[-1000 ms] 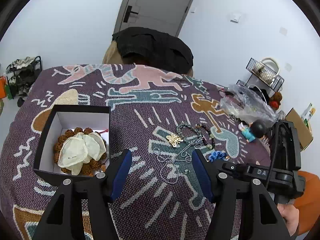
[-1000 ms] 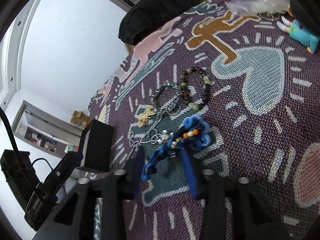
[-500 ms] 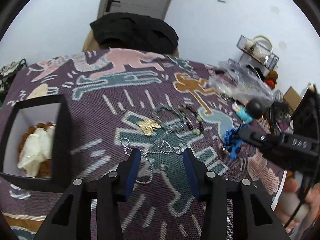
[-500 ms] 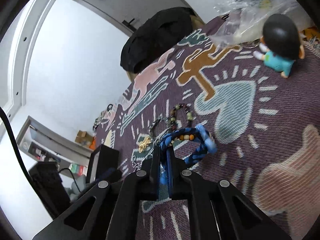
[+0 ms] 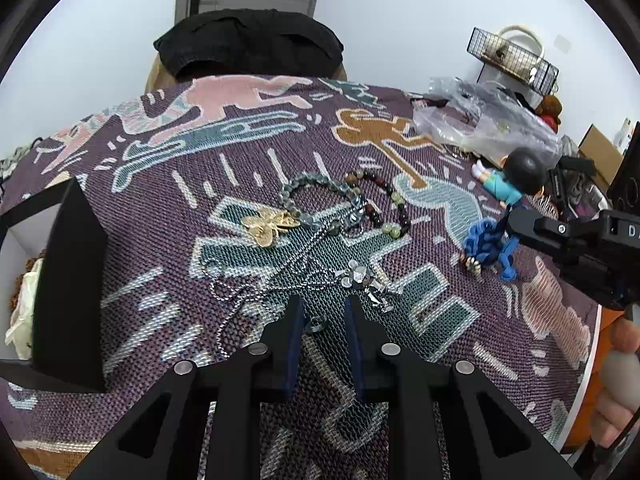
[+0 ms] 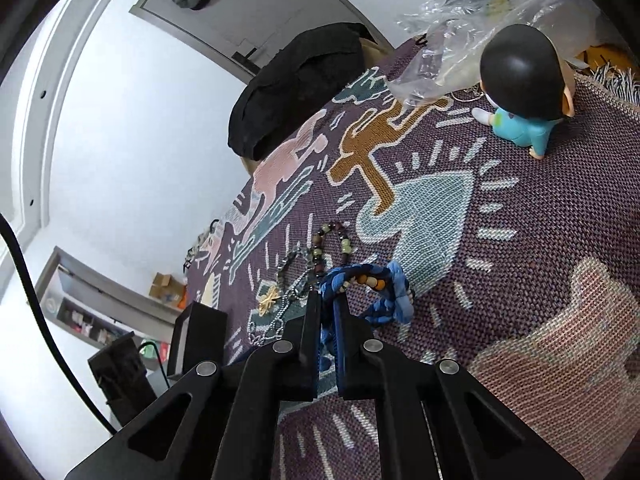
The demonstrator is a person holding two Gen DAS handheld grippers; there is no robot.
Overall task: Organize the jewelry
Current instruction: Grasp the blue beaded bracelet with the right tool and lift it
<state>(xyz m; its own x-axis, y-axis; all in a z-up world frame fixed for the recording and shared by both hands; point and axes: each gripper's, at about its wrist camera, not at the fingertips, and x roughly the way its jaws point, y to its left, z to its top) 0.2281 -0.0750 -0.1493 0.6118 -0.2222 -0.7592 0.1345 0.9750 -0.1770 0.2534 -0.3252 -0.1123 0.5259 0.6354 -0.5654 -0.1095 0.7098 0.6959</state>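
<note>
Two grippers: right gripper point(image 6: 328, 300) clamps a braided blue bracelet point(image 6: 380, 296); left gripper point(image 5: 323, 308) part-open over silver chain point(image 5: 256, 292).

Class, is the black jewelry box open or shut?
Open: the black jewelry box has no lid on, showing its white inside and a cream pouch.

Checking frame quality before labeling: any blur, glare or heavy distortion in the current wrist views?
Left wrist: sharp, even light, strong fisheye bend at the edges, silver chain readable. Right wrist: tilted horizon, sheen on the figurine's head, blue braided bracelet crisp in the right gripper.
</note>
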